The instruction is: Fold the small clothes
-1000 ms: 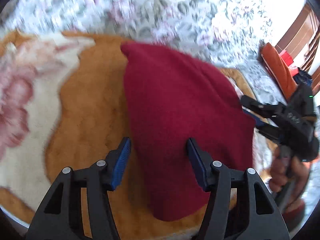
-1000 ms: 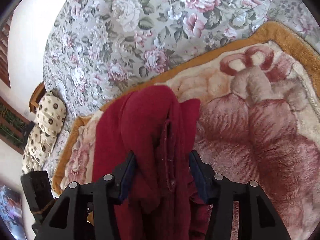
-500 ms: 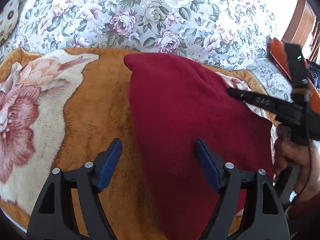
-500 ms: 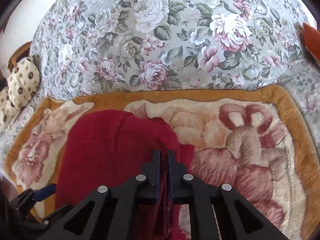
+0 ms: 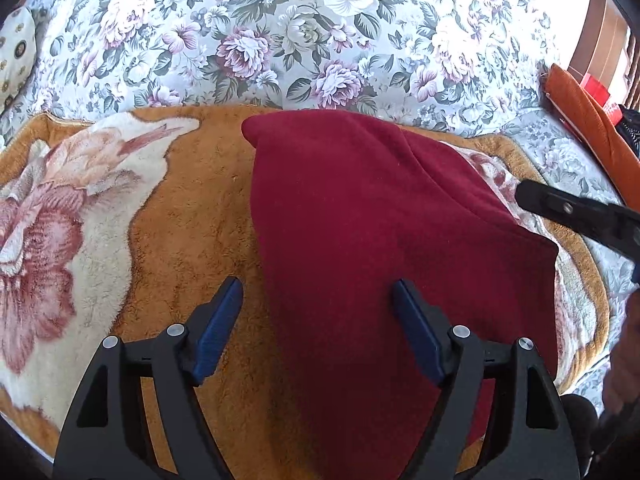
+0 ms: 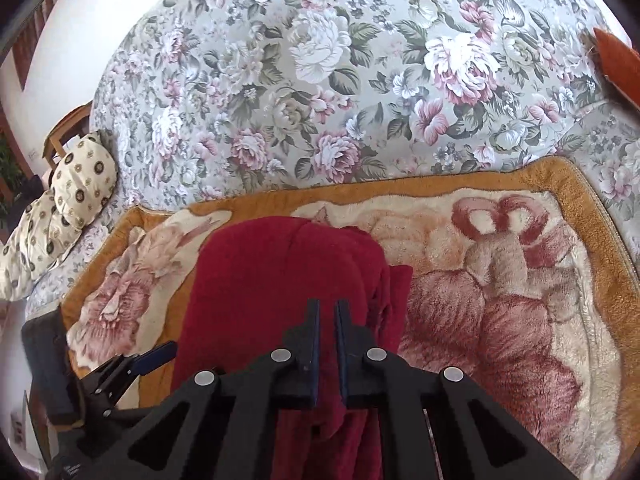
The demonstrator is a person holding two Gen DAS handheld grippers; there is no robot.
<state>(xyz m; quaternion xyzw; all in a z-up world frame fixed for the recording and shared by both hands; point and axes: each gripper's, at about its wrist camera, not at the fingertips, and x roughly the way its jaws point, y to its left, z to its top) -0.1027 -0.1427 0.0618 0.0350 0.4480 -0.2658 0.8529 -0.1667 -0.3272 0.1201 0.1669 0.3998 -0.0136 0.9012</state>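
Note:
A dark red fleece garment [image 5: 360, 220] lies folded on a plush orange and cream blanket [image 5: 192, 208]. My left gripper [image 5: 318, 286] is open just above the garment's left edge, with one finger over the cloth and the other over the blanket. It grips nothing. My right gripper [image 6: 327, 304] is shut, hovering above the garment [image 6: 260, 280] with nothing pinched between its jaws. In the left wrist view the right gripper [image 5: 524, 194] pokes in from the right, past the garment's right edge. The left gripper [image 6: 152, 356] shows at the lower left of the right wrist view.
The blanket [image 6: 500, 320] lies on a floral bedspread [image 5: 300, 32]. A spotted cream pillow [image 6: 76, 184] lies at the far left. An orange cloth item [image 5: 588, 120] lies at the right edge, with wooden furniture behind it. A person's hand shows dimly at the lower right.
The right gripper was open around the bunched garment, then shut and drew up and back from it, rolling level. The left gripper opened wider and shifted slightly. The garment now lies flat.

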